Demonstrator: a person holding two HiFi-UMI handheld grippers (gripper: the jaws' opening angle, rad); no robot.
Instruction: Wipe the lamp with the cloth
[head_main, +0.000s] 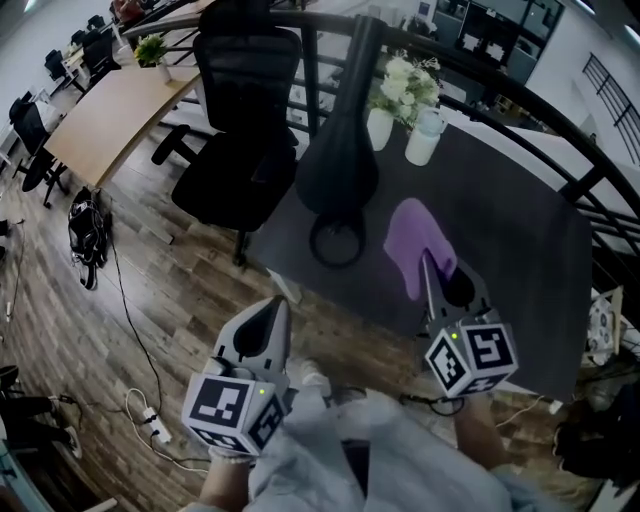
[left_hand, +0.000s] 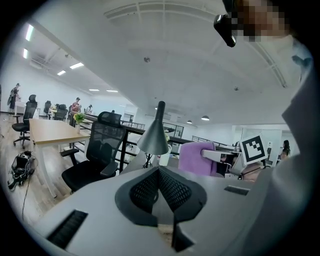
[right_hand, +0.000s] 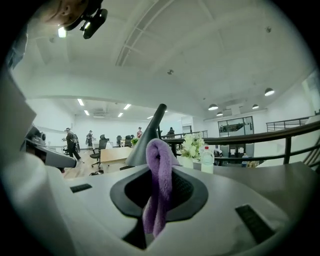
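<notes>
Lamp (head_main: 338, 150) stood at the far left; right gripper (head_main: 432, 272) pinched the cloth (head_main: 420, 240) beside it, seemingly for wiping; left gripper (head_main: 278, 305) waited near, jaws together, empty.

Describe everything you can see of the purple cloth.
The purple cloth looks soft and fleecy, like a small towel, and is bunched into a thick fold. The right tool is shut on it. In the right gripper view it loops over the jaw tips and hangs down between them. It sits over the dark table, to the right of the black lamp and apart from it. Nothing else touches it.
</notes>
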